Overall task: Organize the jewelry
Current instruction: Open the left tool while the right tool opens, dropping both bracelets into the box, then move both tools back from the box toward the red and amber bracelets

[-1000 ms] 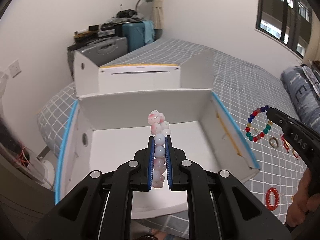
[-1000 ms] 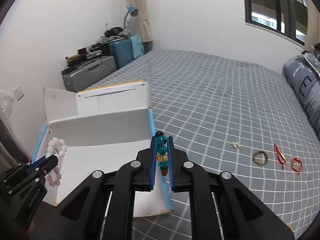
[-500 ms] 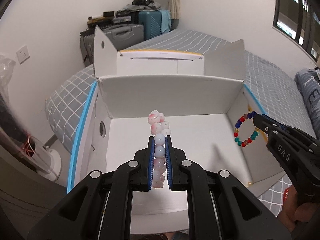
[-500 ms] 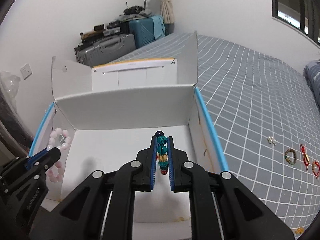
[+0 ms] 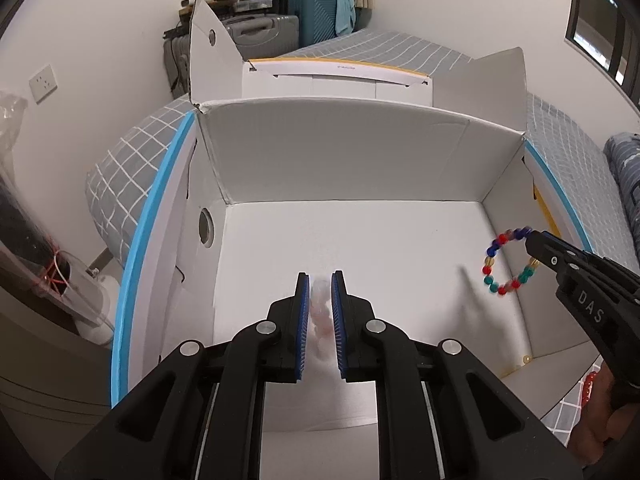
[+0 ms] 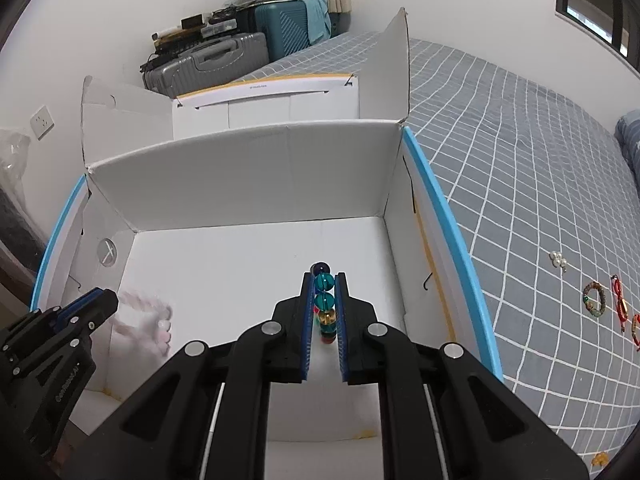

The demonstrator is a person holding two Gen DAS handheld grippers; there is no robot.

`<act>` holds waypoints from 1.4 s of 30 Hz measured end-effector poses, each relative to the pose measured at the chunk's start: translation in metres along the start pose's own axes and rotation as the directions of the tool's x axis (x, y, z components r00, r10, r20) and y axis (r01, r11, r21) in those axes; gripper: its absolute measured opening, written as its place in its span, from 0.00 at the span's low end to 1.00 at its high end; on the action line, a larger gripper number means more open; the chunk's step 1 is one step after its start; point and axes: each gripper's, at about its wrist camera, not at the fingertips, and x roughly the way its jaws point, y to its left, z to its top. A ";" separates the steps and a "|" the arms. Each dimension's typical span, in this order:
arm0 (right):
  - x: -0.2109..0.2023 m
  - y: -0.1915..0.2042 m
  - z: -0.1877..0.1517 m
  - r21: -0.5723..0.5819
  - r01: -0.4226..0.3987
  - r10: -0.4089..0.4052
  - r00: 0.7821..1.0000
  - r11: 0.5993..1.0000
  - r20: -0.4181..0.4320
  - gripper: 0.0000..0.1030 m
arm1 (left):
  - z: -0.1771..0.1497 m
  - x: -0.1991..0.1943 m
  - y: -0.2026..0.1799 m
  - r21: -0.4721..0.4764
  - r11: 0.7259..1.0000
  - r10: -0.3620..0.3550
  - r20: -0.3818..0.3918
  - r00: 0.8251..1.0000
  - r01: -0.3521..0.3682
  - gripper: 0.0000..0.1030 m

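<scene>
A white cardboard box (image 5: 344, 168) with blue-edged flaps stands open on the bed; it also shows in the right wrist view (image 6: 248, 184). My left gripper (image 5: 320, 280) is over the box floor with its jaws slightly parted, and a blurred pink bead bracelet (image 5: 320, 312) is dropping between them; it shows as a pink blur in the right wrist view (image 6: 148, 320). My right gripper (image 6: 324, 280) is shut on a multicoloured bead bracelet (image 6: 325, 300), which hangs over the box's right side (image 5: 508, 260).
Several more bracelets (image 6: 596, 304) and a small pearl piece (image 6: 558, 258) lie on the grey checked bedspread (image 6: 520, 160) right of the box. Suitcases (image 6: 224, 56) stand against the far wall.
Both grippers have moved lower into the box. My left gripper has parted its jaws and the pink bracelet is slipping down out of them. The right gripper still holds its bracelet.
</scene>
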 end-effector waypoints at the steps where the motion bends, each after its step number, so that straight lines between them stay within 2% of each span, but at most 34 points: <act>1: 0.001 0.000 0.000 0.000 0.002 -0.002 1.000 1.000 0.001 0.11 | 0.000 0.000 0.000 0.003 1.000 0.003 0.001 1.000 -0.003 0.12; 4: 0.000 0.002 0.000 -0.008 0.002 -0.002 1.000 1.000 0.002 0.12 | 0.000 0.001 -0.001 0.002 1.000 0.005 -0.008 1.000 -0.005 0.12; 5: -0.001 0.002 0.000 -0.011 -0.002 0.002 1.000 1.000 0.005 0.21 | 0.000 0.001 -0.002 0.005 1.000 0.006 -0.008 1.000 -0.006 0.13; 7: -0.004 0.003 0.001 -0.011 -0.004 0.005 1.000 1.000 0.018 0.40 | -0.001 -0.001 -0.002 0.003 1.000 0.010 -0.004 1.000 -0.010 0.21; 9: -0.011 0.002 0.002 -0.007 -0.004 0.004 0.999 1.000 0.042 0.48 | 0.000 -0.005 -0.001 -0.009 1.000 0.010 0.005 1.000 -0.010 0.43; 12: -0.017 0.001 0.004 -0.003 0.012 -0.012 0.998 1.000 0.064 0.68 | 0.000 -0.010 0.000 -0.021 1.000 0.018 0.023 1.000 -0.017 0.53; 14: -0.021 -0.001 0.005 -0.002 0.026 -0.026 0.996 1.000 0.086 0.72 | 0.001 -0.013 0.000 -0.025 0.999 0.025 0.034 0.999 -0.024 0.64; 16: -0.023 -0.003 0.007 0.001 0.038 -0.038 0.995 0.999 0.093 0.81 | 0.000 -0.017 -0.001 -0.021 0.999 0.039 0.051 0.998 -0.038 0.70; 18: -0.027 -0.004 0.007 0.004 0.046 -0.046 0.993 0.999 0.113 0.85 | 0.000 -0.019 -0.002 -0.016 0.999 0.049 0.062 0.997 -0.048 0.81; 20: -0.031 -0.006 0.009 0.013 0.056 -0.057 0.990 0.998 0.129 0.91 | 0.001 -0.022 -0.001 -0.020 0.999 0.052 0.075 0.996 -0.051 0.87; 23: -0.039 -0.012 0.008 0.032 0.064 -0.069 0.986 0.997 0.153 0.93 | 0.000 -0.027 -0.003 -0.019 0.999 0.050 0.097 0.994 -0.049 0.94; 27: -0.044 -0.015 0.006 0.030 0.063 -0.067 0.987 0.998 0.146 0.93 | -0.003 -0.030 -0.012 -0.003 0.999 0.039 0.102 0.994 -0.039 0.95; 32: -0.051 -0.022 -0.003 0.003 0.103 -0.102 0.986 0.995 0.132 0.93 | -0.005 -0.036 -0.022 0.024 0.999 0.026 0.108 0.994 -0.028 0.95; 42: -0.070 -0.064 -0.018 0.086 0.135 -0.145 0.982 0.987 0.121 0.93 | -0.006 -0.055 -0.054 0.076 0.997 -0.038 0.133 0.990 0.028 0.94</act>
